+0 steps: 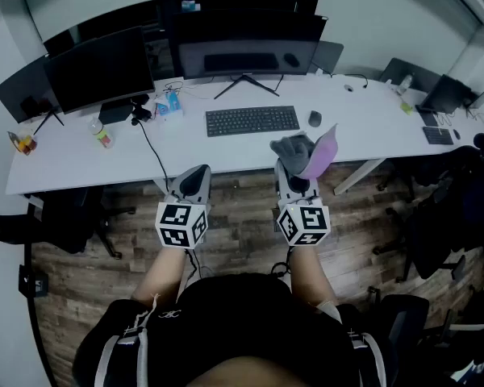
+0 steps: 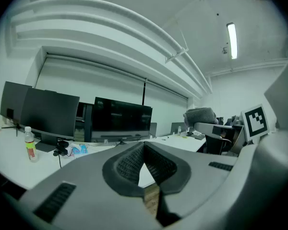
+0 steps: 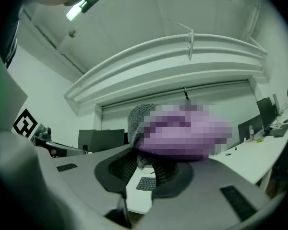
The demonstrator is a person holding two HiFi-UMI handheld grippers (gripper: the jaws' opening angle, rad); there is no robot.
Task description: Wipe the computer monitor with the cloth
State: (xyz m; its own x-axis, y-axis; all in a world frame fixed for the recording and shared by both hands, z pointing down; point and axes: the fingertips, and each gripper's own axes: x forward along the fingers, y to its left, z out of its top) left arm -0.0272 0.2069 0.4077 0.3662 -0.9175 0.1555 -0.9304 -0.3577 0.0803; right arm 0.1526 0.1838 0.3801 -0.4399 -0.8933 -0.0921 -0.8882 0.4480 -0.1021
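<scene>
The central black monitor (image 1: 246, 43) stands at the back of the white desk (image 1: 81, 156); it also shows in the left gripper view (image 2: 122, 120). A grey and purple cloth (image 1: 310, 153) is bunched in my right gripper (image 1: 294, 166), which is shut on it just over the desk's front edge, right of the keyboard. In the right gripper view the cloth (image 3: 140, 119) sits on top of the jaws of the right gripper (image 3: 143, 159) and hides much of the room. My left gripper (image 1: 195, 181) hangs below the desk edge, jaws together and empty, as the left gripper view (image 2: 144, 147) confirms.
A second monitor (image 1: 101, 67) and a third (image 1: 20, 91) stand at the left. A keyboard (image 1: 252, 120), mouse (image 1: 315, 118), small bottle (image 1: 102, 134) and cables lie on the desk. Office chairs (image 1: 444, 216) crowd the right; another chair (image 1: 64, 216) is at the left.
</scene>
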